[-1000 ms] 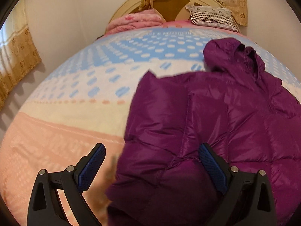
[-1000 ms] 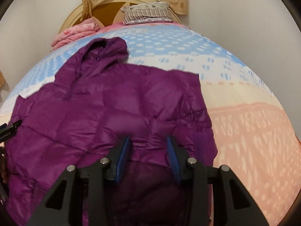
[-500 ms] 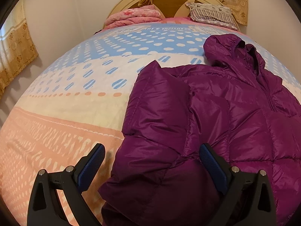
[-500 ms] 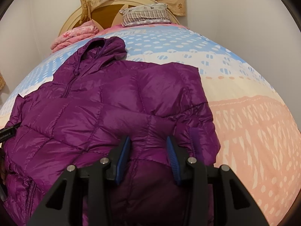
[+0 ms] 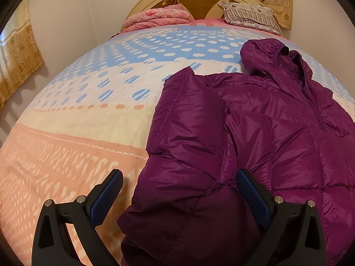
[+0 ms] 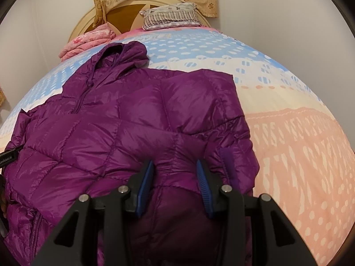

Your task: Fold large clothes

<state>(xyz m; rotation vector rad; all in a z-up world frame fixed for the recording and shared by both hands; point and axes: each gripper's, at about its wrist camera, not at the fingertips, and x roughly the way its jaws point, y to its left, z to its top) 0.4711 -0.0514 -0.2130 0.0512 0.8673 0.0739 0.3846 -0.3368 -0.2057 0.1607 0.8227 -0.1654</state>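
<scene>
A purple hooded puffer jacket (image 5: pixel 266 133) lies front up on the bed, its hood (image 5: pixel 273 53) toward the headboard. My left gripper (image 5: pixel 178 174) stands wide open over the jacket's left sleeve. One pad hangs above the bedspread and the other rests by the jacket body. In the right wrist view the jacket (image 6: pixel 133 122) fills the middle. My right gripper (image 6: pixel 174 164) is shut on a puffy fold near the jacket's right side, and the fabric bunches between the blue pads. A black part of the left gripper shows at that view's left edge.
The patterned bedspread (image 5: pixel 88 110) in blue, cream and peach stretches to the left of the jacket. A folded pink blanket (image 5: pixel 157 17) and a striped pillow (image 5: pixel 248 15) lie by the round headboard (image 5: pixel 199 0). A curtain (image 5: pixel 17 62) hangs at the left wall.
Both views were blurred a second ago and are sharp now. The jacket's outline shifted a little and settled. Neither gripper's opening has changed.
</scene>
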